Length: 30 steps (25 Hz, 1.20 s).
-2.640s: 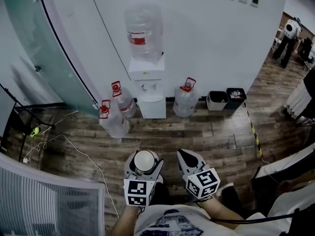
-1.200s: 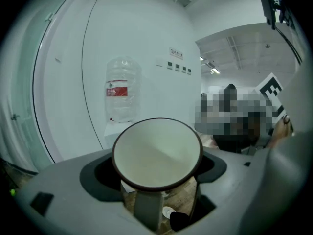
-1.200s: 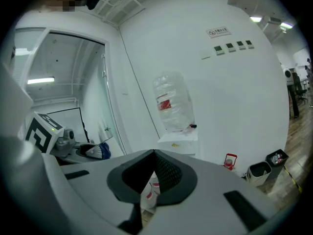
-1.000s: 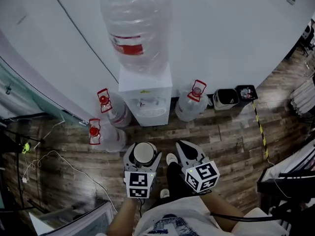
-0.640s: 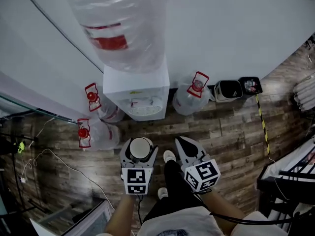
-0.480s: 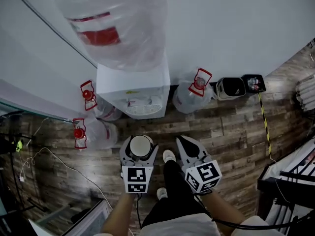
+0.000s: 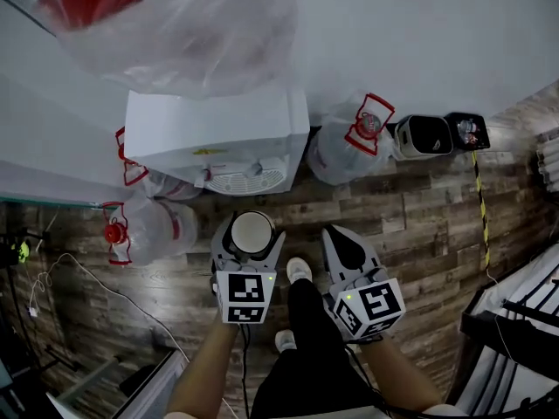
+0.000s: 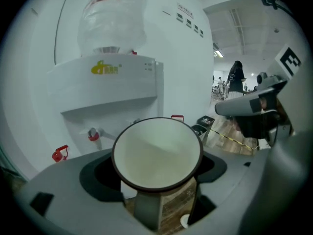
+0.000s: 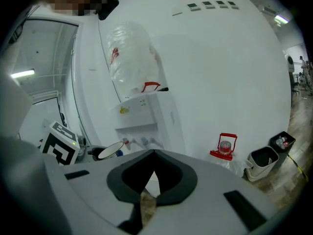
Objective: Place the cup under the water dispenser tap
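White inside with a dark rim, the cup (image 8: 156, 153) sits upright in the left tongs (image 7: 250, 244). The jaws press on its two sides, and its mouth faces up. The right tongs (image 7: 342, 244) are closed all the way and hold nothing. They hang beside the left ones, over the wooden floor (image 7: 419, 208). The white water dispenser (image 7: 218, 129) stands straight ahead of the cup, with a big clear bottle (image 7: 175, 24) on top. Its small taps (image 8: 93, 134) stick out from a hollow in the front, and the round drip tray (image 7: 247, 182) lies below them. From above, the cup is near the tray but not yet over it, so I think the cup needs to go forward and a bit lower. The left hand is the one to do it, since it has the cup and lines up with the tray. The path in front looks open. A spare water bottle (image 7: 144, 230) lies just left of the dispenser and another one (image 7: 345, 147) stands just to its right, so the way in is narrow. The cup must also fit under the taps without bumping them.
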### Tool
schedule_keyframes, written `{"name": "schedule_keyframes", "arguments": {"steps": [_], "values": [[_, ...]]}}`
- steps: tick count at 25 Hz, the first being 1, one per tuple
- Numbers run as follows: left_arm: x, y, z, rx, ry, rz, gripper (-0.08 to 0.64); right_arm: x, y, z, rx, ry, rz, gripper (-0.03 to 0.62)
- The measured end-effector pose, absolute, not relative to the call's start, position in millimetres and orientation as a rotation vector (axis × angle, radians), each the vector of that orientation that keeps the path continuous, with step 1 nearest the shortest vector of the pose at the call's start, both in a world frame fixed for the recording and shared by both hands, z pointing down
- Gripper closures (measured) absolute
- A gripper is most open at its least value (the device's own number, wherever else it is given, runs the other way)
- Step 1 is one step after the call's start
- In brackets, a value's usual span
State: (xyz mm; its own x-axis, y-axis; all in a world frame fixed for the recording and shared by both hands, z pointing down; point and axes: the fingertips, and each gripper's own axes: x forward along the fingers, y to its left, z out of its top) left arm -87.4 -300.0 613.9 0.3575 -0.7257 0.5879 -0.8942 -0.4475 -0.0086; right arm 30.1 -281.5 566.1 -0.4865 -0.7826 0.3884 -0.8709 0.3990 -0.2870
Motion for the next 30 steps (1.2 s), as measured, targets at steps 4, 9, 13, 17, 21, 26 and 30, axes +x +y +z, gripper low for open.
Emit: {"name": "schedule_keyframes", "arguments": {"steps": [4, 9, 13, 17, 21, 26, 30], "values": [[-90.1, -317.2, 643.3, 2.298, -1.437, 0.76, 0.112, 28.1, -299.0, 590.0, 1.486, -2.469, 0.667, 0.574], [-95.7, -337.8, 678.8, 2.284, -1.452, 0.783, 0.112, 20.0, -315.0, 616.6, 1.474, -2.475, 0.65, 0.574], [-99.9, -358.1, 701.7, 2.281, -1.463, 0.791, 0.112, 14.7, -328.0, 636.2, 1.478, -2.475, 0.649, 0.574], [-101.0, -370.5, 719.6, 2.287, -1.466, 0.799, 0.112, 11.4, -337.1, 652.8, 1.487, -2.484, 0.643, 0.574], [-104.5, -384.2, 736.4, 2.276, -1.481, 0.808, 0.112, 9.7, -345.4, 668.4, 1.489, -2.482, 0.653, 0.574], [-103.7, -395.3, 755.6, 2.261, -1.48, 0.821, 0.112, 10.8, -349.9, 680.3, 1.495, -2.466, 0.662, 0.574], [-103.7, -404.9, 765.2, 2.251, -1.496, 0.825, 0.112, 10.6, -353.0, 686.1, 1.504, -2.466, 0.668, 0.574]]}}
